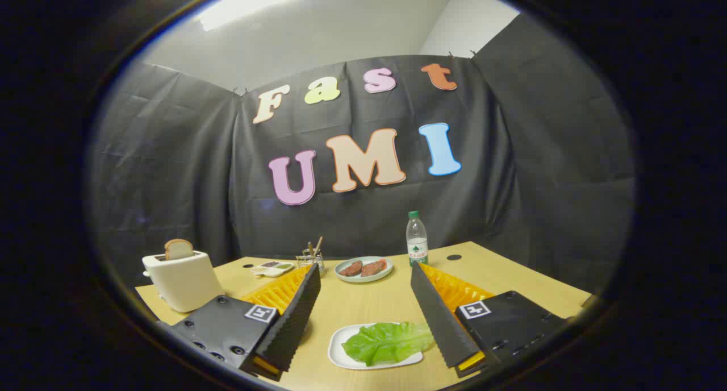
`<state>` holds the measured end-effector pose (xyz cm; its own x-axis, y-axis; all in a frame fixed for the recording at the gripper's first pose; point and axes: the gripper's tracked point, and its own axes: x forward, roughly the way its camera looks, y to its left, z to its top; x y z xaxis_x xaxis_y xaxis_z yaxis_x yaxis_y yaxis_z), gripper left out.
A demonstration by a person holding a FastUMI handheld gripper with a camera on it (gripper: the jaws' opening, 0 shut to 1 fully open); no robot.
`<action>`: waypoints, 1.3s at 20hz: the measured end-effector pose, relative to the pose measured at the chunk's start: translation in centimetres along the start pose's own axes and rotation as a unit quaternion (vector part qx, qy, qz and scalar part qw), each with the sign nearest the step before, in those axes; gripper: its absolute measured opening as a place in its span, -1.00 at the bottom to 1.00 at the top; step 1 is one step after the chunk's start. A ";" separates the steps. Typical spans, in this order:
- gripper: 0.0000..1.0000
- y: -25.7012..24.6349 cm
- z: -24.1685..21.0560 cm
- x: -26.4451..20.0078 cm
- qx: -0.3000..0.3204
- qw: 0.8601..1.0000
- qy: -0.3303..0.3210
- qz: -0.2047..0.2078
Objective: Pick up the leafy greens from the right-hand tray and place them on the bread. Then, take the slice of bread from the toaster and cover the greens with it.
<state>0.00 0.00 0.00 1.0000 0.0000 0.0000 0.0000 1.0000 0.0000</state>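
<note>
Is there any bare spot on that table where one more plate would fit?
Yes. The widest bare wood lies between the lettuce plate and the patty plate, amid the open gripper fingers. More shows beyond the water bottle, around the dark hole. It is crowded between the toaster, sauce dish and utensil holder.

Water bottle (417, 239), meat plate (363, 269), utensil cup (310, 258) — small dish (273, 269) beside.

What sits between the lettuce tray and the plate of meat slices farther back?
In the gripper view, only bare tabletop lies between the lettuce tray and the meat plate. The open claw straddles that stretch, its fingers touching nothing.
</note>
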 end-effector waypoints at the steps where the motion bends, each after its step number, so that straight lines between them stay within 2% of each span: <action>1: 1.00 0.1 -0.1 0.1 -0.001 1.000 0.001 0.002; 8: 1.00 -0.2 -0.2 0.1 -0.002 1.000 0.002 -0.002; 12: 1.00 -1.7 -0.3 0.2 -0.010 1.000 0.002 -0.027; 18: 1.00 -2.2 -0.7 0.3 -0.007 0.999 0.010 -0.035; 22: 1.00 -2.7 -1.6 0.2 -0.005 0.999 0.032 -0.038; 26: 1.00 -4.6 -3.1 0.4 0.005 0.996 0.063 -0.061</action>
<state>0.43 -4.60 -3.11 0.9847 -0.1208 -0.1257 0.1220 0.9925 0.0023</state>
